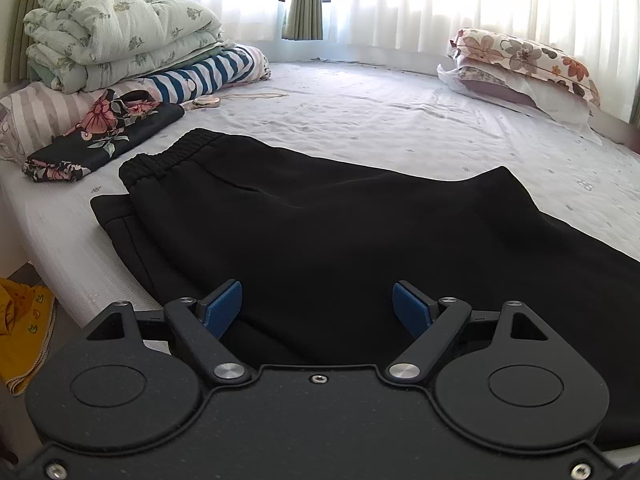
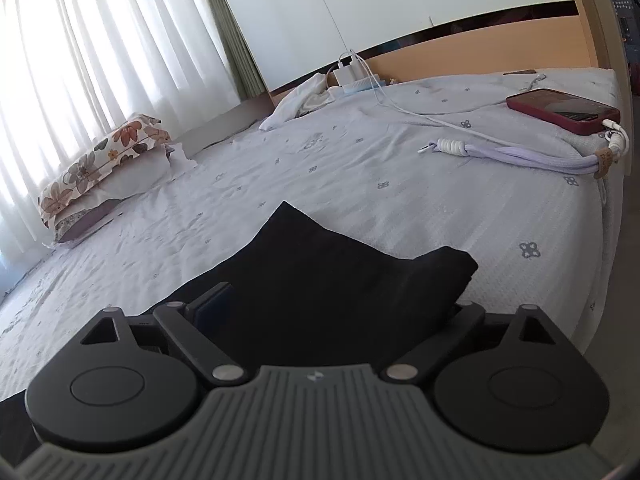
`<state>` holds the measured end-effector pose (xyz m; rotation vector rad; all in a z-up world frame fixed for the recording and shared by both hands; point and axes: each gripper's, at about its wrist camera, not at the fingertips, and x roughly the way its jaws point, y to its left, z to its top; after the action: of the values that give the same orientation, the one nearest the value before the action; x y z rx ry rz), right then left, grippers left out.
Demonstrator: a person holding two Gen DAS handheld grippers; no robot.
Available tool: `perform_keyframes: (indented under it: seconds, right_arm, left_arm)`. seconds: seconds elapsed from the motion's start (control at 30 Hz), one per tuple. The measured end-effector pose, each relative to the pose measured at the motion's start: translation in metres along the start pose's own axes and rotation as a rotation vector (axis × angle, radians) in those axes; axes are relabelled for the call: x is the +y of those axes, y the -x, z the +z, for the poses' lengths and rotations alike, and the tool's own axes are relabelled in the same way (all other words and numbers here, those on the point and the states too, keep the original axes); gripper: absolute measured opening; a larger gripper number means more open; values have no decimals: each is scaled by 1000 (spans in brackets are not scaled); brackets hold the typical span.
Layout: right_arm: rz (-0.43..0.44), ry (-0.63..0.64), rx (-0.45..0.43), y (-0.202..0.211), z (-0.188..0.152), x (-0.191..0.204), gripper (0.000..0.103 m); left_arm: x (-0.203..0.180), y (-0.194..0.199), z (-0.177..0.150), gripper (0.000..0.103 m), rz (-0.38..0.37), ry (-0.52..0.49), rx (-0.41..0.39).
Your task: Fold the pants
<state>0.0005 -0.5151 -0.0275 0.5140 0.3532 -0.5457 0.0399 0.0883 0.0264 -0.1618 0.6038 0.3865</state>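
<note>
Black pants [image 1: 340, 232] lie flat on the bed, folded over themselves, with the elastic waistband [image 1: 168, 160] at the far left and a hem edge under it. My left gripper [image 1: 318, 306] is open, its blue pads [image 1: 222, 308] wide apart just above the near edge of the cloth, holding nothing. In the right wrist view the folded end of the pants [image 2: 332, 276] shows, with a corner pointing away. My right gripper [image 2: 332, 312] is open over that end; its left finger [image 2: 212, 304] shows, and the right fingertip is hidden by cloth.
The bed sheet [image 1: 400, 120] is pale with small prints. Folded quilts and clothes [image 1: 120, 48] stack at the far left, a floral pillow [image 1: 524, 68] at the far right. A red phone [image 2: 564, 110] with cables lies near the bed's right edge. A yellow cloth [image 1: 20, 320] lies on the floor.
</note>
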Motion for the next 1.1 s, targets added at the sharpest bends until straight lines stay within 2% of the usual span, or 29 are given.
perform_keyframes:
  seconds: [0.03,0.07,0.17,0.23,0.27,0.33,0.43,0.63,0.73,0.9,1.0,1.1]
  right_arm:
    - [-11,2,1,0,1,0,76]
    - [-24,-5,2,1,2,-1,70]
    - [-69,-61,11,2,6,-9,27]
    - [-89,-107,22,4,10,-15,12]
    - [-77,-133,26,6,11,-18,9]
    - [-54,-152,28,12,12,-14,8]
    - [0,-106,27,22,12,14,8]
    - [177,49,95,30,-6,113,8]
    - [272,113,167,31,-30,169,8]
    - [428,219,299,39,-89,259,7]
    - [501,289,353,53,-125,298,7]
    - [557,360,382,72,-153,321,7]
  left_arm:
    - [1,0,0,82,0,5,1]
    - [2,-1,0,82,0,9,1]
    - [7,-2,0,82,-2,18,1]
    - [9,-2,0,82,-7,26,0]
    - [10,-2,-1,82,-10,30,-2]
    - [10,-1,-2,82,-13,31,-6]
    - [12,-1,-4,82,-20,31,-14]
    - [17,-1,-9,83,-43,50,-24]
    - [20,0,-10,83,-57,55,-31]
    - [27,0,-11,83,-78,71,-37]
    - [30,0,-12,83,-91,80,-38]
    - [33,0,-12,83,-99,81,-40]
